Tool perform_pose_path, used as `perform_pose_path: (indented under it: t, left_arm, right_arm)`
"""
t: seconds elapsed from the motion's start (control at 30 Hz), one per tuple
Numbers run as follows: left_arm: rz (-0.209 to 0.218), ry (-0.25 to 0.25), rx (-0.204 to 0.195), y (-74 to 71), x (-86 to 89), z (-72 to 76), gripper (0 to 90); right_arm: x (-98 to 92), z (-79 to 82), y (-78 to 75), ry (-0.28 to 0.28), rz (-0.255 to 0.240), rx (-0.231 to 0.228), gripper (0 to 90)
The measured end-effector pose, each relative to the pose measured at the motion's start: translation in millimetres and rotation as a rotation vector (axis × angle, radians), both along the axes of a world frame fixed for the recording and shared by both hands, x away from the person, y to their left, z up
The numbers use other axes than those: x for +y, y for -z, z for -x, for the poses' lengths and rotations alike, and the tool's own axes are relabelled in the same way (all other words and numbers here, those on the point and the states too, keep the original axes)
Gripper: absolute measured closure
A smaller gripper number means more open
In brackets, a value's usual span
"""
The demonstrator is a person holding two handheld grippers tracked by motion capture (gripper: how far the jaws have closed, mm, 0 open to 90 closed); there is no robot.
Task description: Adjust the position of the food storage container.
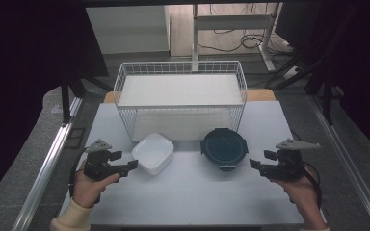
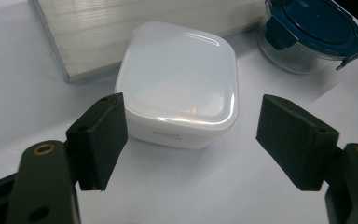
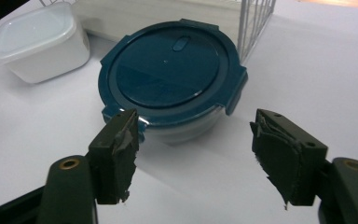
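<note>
From the high view, both tongs, left and right, sit released on the bench beside their targets; the left gripper view advises straddling the white box squarely, the right gripper view likewise centring the blue-lidded round container.

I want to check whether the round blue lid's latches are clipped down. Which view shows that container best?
The right gripper view: the round container sits close, lid and side clips plain. The high view shows it small from above. The left gripper view catches part of it at the top right corner.
</note>
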State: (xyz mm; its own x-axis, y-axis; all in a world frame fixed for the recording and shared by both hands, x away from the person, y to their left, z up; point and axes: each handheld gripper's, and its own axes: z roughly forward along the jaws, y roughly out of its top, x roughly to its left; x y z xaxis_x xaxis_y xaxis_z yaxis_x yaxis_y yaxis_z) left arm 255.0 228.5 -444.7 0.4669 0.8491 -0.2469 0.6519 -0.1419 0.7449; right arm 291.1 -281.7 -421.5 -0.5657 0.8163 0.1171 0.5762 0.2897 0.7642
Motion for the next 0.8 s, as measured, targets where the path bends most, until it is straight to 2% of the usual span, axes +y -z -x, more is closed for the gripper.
perform_pose_path:
  t: [0.3, 0.57, 0.7, 0.8]
  left_arm:
    - [-0.002, 0.006, 0.009, 2.6, 1.0, -0.5, 24.1]
    - [-0.007, 0.002, 0.013, 4.2, 1.2, -1.6, 24.0]
    - [-0.011, 0.002, 0.015, 5.0, 1.3, -1.9, 23.9]
    - [-0.012, 0.001, 0.014, 5.0, 1.5, -2.1, 23.9]
  right_arm:
    - [18.8, -28.3, -4.8, -0.023, 0.009, 0.032, 49.0]
    - [12.4, -72.5, -10.8, 0.007, 0.039, 0.064, 71.2]
    - [13.0, -93.5, -9.6, 0.011, 0.053, 0.083, 83.2]
    - [14.5, -107.4, -7.6, 0.009, 0.075, 0.097, 88.6]
